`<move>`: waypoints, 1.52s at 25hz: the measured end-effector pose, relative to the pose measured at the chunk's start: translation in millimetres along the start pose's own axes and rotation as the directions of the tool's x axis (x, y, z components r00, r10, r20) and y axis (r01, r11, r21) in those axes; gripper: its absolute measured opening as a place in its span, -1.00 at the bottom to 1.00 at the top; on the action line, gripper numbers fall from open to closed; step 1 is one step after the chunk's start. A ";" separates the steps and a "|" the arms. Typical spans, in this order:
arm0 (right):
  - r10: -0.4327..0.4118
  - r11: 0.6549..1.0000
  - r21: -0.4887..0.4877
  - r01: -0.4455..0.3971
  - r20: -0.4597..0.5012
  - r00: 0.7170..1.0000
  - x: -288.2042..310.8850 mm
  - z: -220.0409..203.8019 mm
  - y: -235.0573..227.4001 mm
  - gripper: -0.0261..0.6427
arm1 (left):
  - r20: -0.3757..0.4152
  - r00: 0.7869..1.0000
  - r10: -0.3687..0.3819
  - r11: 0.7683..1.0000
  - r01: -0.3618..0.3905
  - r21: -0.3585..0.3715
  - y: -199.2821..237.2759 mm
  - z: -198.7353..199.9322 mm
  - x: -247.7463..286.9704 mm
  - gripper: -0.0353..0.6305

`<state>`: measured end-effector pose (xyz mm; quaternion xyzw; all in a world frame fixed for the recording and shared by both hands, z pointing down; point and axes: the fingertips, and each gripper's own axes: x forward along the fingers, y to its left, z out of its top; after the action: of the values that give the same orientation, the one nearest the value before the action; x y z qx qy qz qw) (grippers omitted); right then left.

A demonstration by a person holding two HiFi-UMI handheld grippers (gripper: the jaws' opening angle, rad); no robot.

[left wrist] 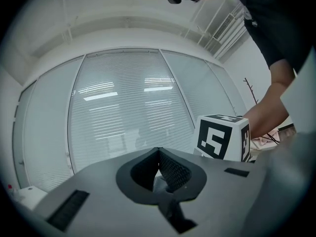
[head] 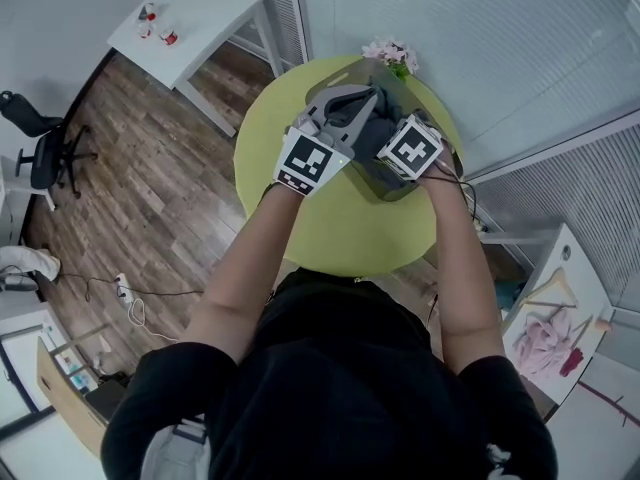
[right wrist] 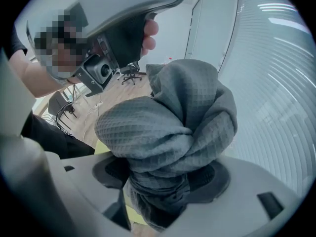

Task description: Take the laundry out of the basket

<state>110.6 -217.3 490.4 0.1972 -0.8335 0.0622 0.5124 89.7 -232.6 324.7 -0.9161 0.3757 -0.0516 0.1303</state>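
In the right gripper view, a bundle of grey waffle-weave cloth [right wrist: 173, 122] fills the space between the pads, with my right gripper [right wrist: 168, 181] shut on it. The head view shows both grippers close together over a dark grey basket [head: 398, 190] on the round yellow-green table [head: 320, 223], with dark laundry [head: 362, 120] between them. My right gripper [head: 378, 128] has its marker cube toward me, and my left gripper [head: 338, 103] is just to its left. In the left gripper view, my left gripper [left wrist: 159, 169] points up at the blinds, pads [left wrist: 173, 172] meeting at the tips. A pale sliver shows low between them.
A pot of pink flowers [head: 392, 54] stands at the table's far edge, against the window blinds. A white side table [head: 195, 18] with small items sits at the far left, and an office chair [head: 40, 148] on the wooden floor. Shelves and clutter line the right.
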 end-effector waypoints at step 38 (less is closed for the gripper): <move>-0.141 0.989 0.038 0.143 -0.057 0.988 -29.1 125.6 130.4 0.12 | 0.114 0.991 -0.073 0.997 0.074 -0.002 57.5 20.6 -185.7 -0.88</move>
<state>-33.2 -128.8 419.0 0.2650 -0.8017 0.0484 0.5336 -77.4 -137.5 289.6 -0.9312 0.3338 -0.0029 0.1467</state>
